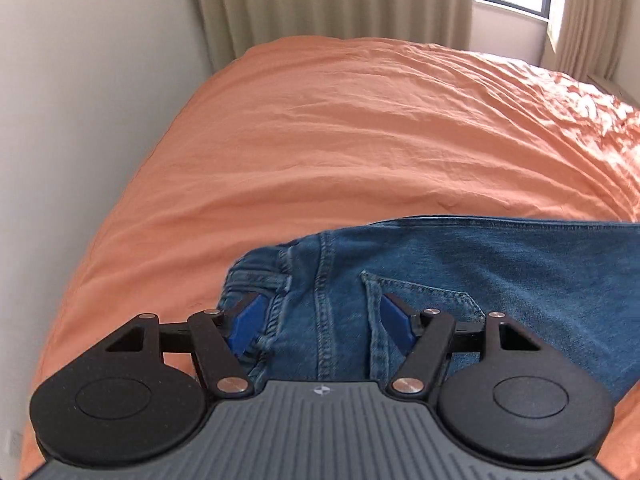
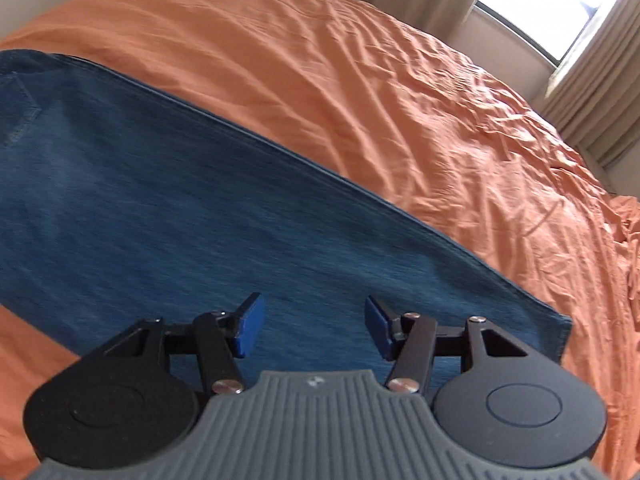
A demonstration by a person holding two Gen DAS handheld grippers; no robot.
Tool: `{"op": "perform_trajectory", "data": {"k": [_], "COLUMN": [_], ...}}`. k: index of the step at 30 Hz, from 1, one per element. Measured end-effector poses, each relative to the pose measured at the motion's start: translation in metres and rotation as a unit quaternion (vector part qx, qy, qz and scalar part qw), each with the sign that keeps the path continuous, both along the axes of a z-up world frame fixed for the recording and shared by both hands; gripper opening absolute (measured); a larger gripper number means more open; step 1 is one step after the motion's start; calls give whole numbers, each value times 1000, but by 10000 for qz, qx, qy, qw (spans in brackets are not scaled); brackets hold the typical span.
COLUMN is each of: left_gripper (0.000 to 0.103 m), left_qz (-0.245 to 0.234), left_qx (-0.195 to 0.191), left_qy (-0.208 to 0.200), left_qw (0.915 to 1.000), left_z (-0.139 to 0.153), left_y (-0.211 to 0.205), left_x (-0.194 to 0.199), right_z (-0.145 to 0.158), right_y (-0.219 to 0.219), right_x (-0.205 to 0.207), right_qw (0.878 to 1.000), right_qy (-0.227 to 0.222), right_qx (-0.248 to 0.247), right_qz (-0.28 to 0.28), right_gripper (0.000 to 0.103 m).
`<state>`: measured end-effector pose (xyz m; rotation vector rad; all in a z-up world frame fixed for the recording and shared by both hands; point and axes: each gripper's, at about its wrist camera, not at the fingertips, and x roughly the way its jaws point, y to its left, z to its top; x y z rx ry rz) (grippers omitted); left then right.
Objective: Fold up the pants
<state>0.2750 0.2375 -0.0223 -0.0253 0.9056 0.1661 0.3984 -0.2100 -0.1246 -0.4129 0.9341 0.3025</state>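
Note:
Blue denim jeans (image 1: 500,280) lie flat on the orange bed, folded lengthwise with the legs stacked. In the left wrist view my left gripper (image 1: 320,320) is open over the waistband end, its blue pads on either side of the seat seam and a back pocket (image 1: 416,300). In the right wrist view my right gripper (image 2: 314,326) is open just above the leg part of the jeans (image 2: 180,208), near the hem end (image 2: 560,332). Neither gripper holds the fabric.
The bed has a wrinkled orange cover (image 1: 340,140) reaching far beyond the jeans. A white wall (image 1: 80,100) runs along the bed's left side. Beige curtains (image 1: 328,0) and a bright window (image 2: 560,0) stand behind the bed.

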Motion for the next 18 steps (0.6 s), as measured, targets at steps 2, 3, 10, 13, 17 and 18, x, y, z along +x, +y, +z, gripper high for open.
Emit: {"op": "perform_trajectory", "data": {"k": [2,3,10,13,17,18], "left_gripper": [79,79,84,84,83,81], "left_qz": [383,576,1811,2238,2522,2559], "left_qx": [-484,-728,-3046,-3840,-4353,-4381], "left_qy": [-122,-204,-960,-1113,-1471,-1570], "left_qw": [9980,9955,9302,8888,8516,8473], "left_z": [-4,-8,-77,-118,-159,-166], "left_y": [24,36,101,114,121,121], "left_x": [-21,-31,-79,-79,-67,-62], "right_z": [-3,-6,-22,-24,-28,-29], "right_y": [28,40,96,103,108,108], "right_x": [-11,-14,-16,-13,-11,-11], "right_qw": [9996,9992,9932,9905,9886,9886], "right_qy": [79,116,370,341,337,348], "right_qx": [263,356,1103,1329,1465,1466], "right_qz": [102,146,29,3,-14,-56], "right_gripper": [52,52,52,52,52,52]}}
